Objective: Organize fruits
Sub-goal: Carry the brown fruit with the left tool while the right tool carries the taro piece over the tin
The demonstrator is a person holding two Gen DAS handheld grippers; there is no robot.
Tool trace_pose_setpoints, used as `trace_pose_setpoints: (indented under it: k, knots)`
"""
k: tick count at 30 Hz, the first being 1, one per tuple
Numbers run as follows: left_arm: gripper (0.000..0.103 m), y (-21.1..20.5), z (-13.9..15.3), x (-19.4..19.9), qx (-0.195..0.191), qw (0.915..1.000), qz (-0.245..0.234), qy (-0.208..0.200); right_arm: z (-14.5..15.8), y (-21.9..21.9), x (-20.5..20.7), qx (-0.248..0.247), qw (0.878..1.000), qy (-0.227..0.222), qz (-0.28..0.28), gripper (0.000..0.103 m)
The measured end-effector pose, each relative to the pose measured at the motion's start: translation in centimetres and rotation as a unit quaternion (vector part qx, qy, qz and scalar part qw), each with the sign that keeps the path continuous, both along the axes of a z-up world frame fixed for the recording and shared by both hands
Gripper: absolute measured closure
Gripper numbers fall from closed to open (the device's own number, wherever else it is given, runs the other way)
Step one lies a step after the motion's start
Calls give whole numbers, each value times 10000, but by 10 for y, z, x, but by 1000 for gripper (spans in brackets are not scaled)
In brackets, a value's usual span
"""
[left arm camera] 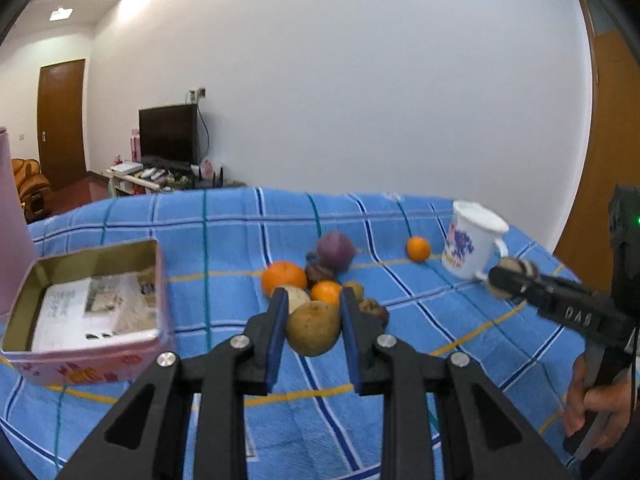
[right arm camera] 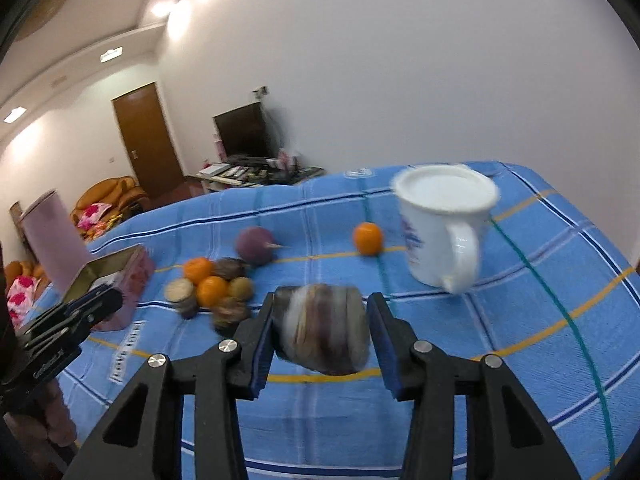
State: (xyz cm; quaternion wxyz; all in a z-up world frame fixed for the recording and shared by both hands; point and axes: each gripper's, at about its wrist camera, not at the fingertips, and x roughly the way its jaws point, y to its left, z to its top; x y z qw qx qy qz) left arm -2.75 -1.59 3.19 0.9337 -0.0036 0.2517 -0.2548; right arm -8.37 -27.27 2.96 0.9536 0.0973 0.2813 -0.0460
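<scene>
My left gripper (left arm camera: 314,300) is shut on a round brown-green fruit (left arm camera: 313,328), held above the blue checked cloth (left arm camera: 224,240). Just behind it lies a pile of fruits (left arm camera: 320,276): two oranges, dark brown ones and a purple one (left arm camera: 335,250). A lone orange (left arm camera: 418,249) sits further right. My right gripper (right arm camera: 322,304) is shut on a dark, streaky purple-brown fruit (right arm camera: 322,328), blurred by motion and off the cloth. From the left wrist view the right gripper (left arm camera: 508,278) shows that fruit beside the mug. An open pink tin (left arm camera: 80,308) with paper inside stands at the left.
A white mug (right arm camera: 444,232) with a blue print stands at the right, close behind the right gripper. A tall pink container (right arm camera: 52,236) rises behind the tin (right arm camera: 116,276). The left gripper (right arm camera: 108,300) reaches in beside the tin. A hand (left arm camera: 596,404) holds the right gripper's handle.
</scene>
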Motion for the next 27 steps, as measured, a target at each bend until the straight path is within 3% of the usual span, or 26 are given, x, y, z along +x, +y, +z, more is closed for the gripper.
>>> trace_pose_setpoints:
  k: [5,13,22,27]
  knots:
    - [75,23,10,9,-93,9996,218,-131,5,38,13,-184,9996,-91,207,58]
    - [75,58,13,34,365,9936,1038,-264,5,84,39,-27,9982,-99,588,58]
    - [75,109,2,67,990,9712,2151,-256,10,159,75,142,9916,-273,1260,58]
    - [75,136,-6,79,954,9652,2431,-150,11,203,96,160,9864,-316,1608,58]
